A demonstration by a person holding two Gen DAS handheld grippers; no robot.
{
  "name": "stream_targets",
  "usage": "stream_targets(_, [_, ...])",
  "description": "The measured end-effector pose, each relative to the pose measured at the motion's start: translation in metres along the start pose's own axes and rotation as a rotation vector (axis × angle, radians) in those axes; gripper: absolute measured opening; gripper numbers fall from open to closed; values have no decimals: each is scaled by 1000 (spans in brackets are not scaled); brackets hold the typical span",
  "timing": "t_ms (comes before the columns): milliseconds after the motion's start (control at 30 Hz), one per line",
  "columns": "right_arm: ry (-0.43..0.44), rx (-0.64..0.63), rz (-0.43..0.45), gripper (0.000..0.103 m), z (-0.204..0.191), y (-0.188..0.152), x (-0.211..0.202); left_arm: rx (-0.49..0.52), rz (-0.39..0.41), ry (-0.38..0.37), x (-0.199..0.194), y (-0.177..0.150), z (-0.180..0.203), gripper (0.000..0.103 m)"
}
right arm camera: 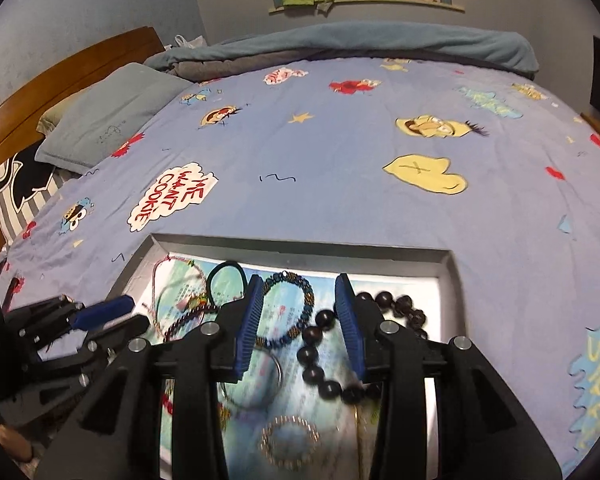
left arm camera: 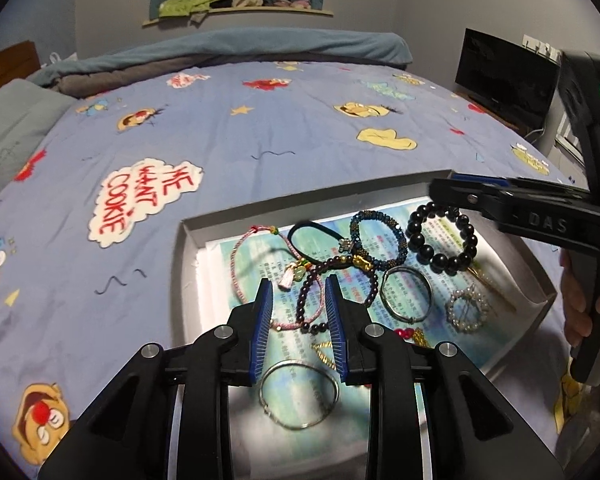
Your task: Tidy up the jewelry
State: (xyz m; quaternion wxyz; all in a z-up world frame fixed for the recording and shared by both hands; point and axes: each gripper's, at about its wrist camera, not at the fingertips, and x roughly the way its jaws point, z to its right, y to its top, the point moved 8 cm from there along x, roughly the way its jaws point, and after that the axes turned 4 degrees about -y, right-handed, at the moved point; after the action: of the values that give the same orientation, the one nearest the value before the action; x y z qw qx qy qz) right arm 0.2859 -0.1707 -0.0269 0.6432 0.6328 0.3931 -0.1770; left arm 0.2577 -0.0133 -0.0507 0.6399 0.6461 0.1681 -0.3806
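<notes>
The jewelry lies crowded in a shallow tray (left arm camera: 452, 178) on the bed (left arm camera: 260, 120), and the crowding is the main hazard. The left gripper (left arm camera: 298, 312) hangs over the middle of the tray, jaws partly open and empty, with the dark bead string (left arm camera: 306, 304) and a pink cord (left arm camera: 240, 268) crossing beneath the gap; closing here could pinch both at once and drag the tassel knot at its 11 o'clock along with them. The right gripper (right arm camera: 300, 328) hovers at the tray's 2 o'clock side, jaws likewise parted and gripping nothing, between the blue-gold bracelet (right arm camera: 296, 308) and the black bead bracelet (right arm camera: 320, 364). A descent slightly off line would catch the wrong one, or both. The thin silver bangle (left arm camera: 300, 396) at 6 o'clock lies flat on glossy paper and may slip from flat pads. The right view is blurred low down, so overlaps there are uncertain. The two grippers are close enough to collide.
</notes>
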Motion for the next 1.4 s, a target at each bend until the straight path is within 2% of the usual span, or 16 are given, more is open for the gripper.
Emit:
stream_targets(33, [-6, -3, 4, 37, 0, -2, -5, -2, 3, 4, -4, -1, -1, 29])
stream_targets(133, [-24, -11, 14, 38, 0, -9, -20, -13, 18, 17, -16, -2, -3, 40])
stream_targets(233, [-34, -21, 21, 42, -1, -18, -35, -24, 30, 20, -27, -2, -4, 42])
stream_targets(300, [-37, -20, 29, 46, -1, -24, -46, -30, 46, 27, -37, -2, -5, 49])
stream_targets(433, [-33, -12, 50, 55, -1, -36, -68, -28, 76, 36, -55, -4, -1, 70])
stream_targets(567, [-39, 2, 65, 68, 3, -50, -88, -10, 100, 65, -73, -9, 3, 79])
stream_targets(767, [-42, 20, 65, 87, 6, -71, -107, -35, 108, 63, -93, -29, 6, 89])
stream_targets(933, [-56, 18, 57, 98, 7, -84, -117, -64, 93, 79, -107, -43, 1, 92])
stream_targets(1133, [-142, 43, 48, 98, 15, -94, -127, -111, 87, 127, -121, -52, -4, 96])
stream_targets(1267, [-166, 31, 26, 98, 14, -104, -127, -50, 69, 187, -121, -60, 5, 96])
stream_targets(1400, [-186, 4, 23, 98, 14, -111, -126, -23, 59, 183, -118, -66, 14, 96])
